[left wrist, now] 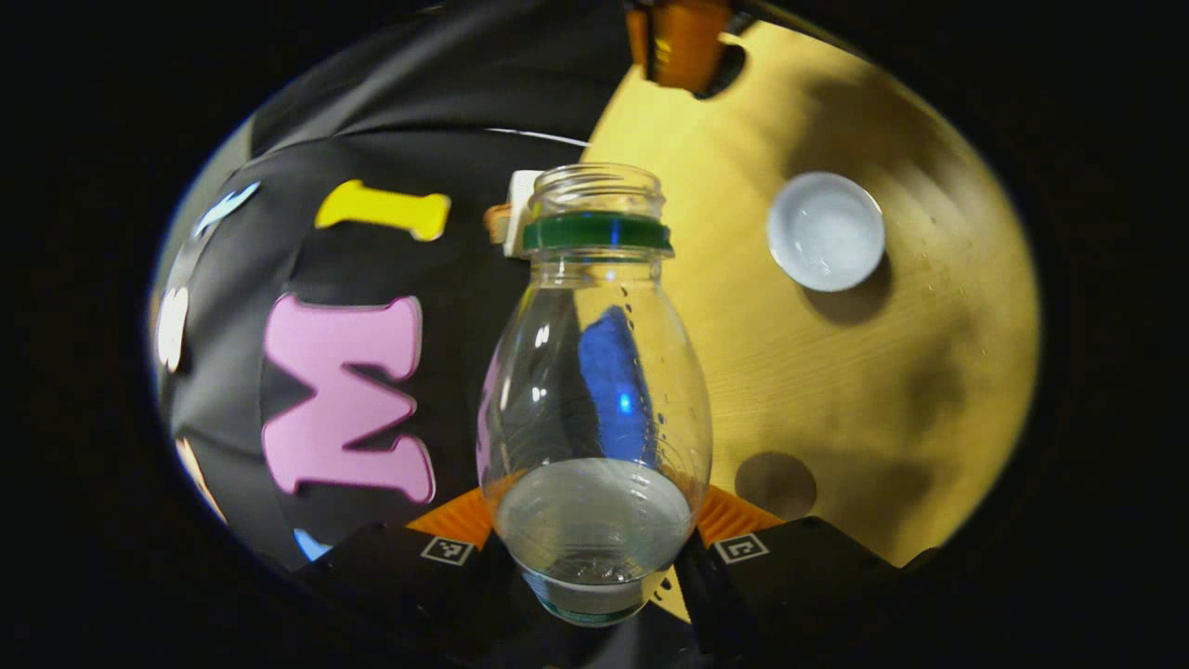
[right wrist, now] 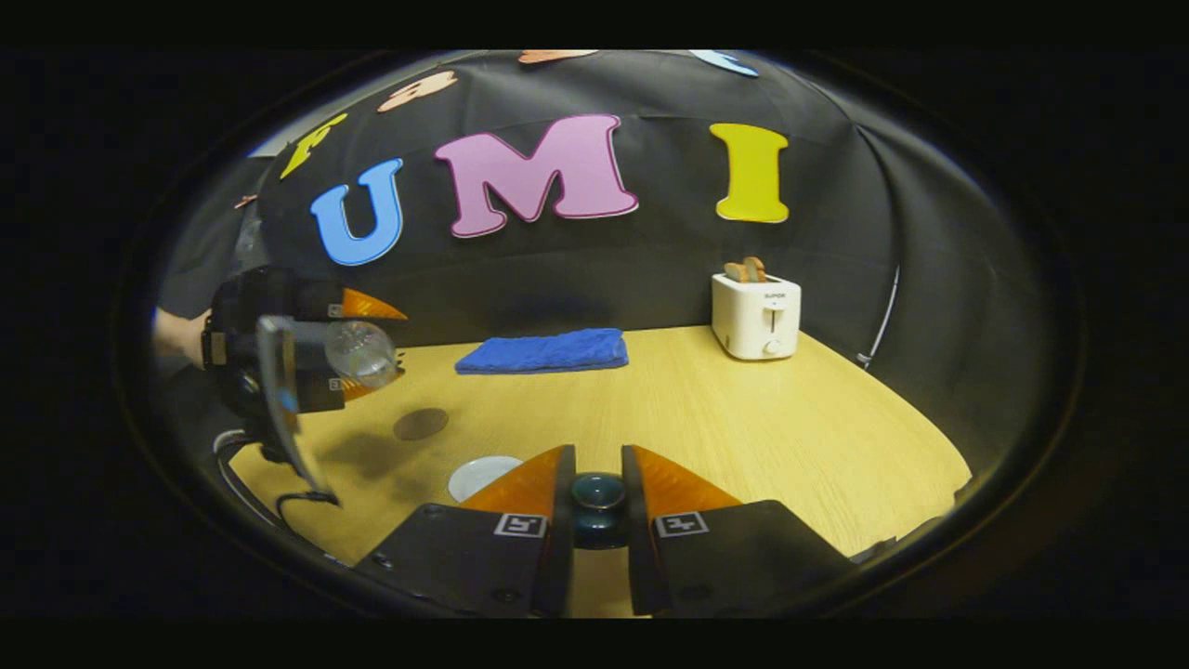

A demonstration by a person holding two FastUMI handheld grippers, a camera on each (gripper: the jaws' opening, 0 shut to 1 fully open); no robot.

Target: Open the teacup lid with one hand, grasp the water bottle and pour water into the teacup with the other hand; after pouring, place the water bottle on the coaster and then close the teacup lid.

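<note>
My left gripper point(left wrist: 594, 520) is shut on the lower body of a clear, uncapped water bottle point(left wrist: 594, 372) with a green neck ring; a little water lies at its gripped end. In the right gripper view that left gripper point(right wrist: 395, 346) holds the bottle point(right wrist: 362, 353) roughly level above the table's left side. The white teacup point(left wrist: 825, 230) stands open on the table, to the right of the bottle's mouth. My right gripper point(right wrist: 597, 455) is shut on the dark lid point(right wrist: 597, 506), raised just right of the teacup point(right wrist: 483, 476). A brown round coaster point(left wrist: 776, 485) point(right wrist: 420, 424) lies bare.
A white toaster point(right wrist: 755, 314) with bread in it stands at the back right of the wooden table point(right wrist: 743, 427). A folded blue towel point(right wrist: 543, 351) lies at the back middle. A sleeve and cables show behind the left gripper.
</note>
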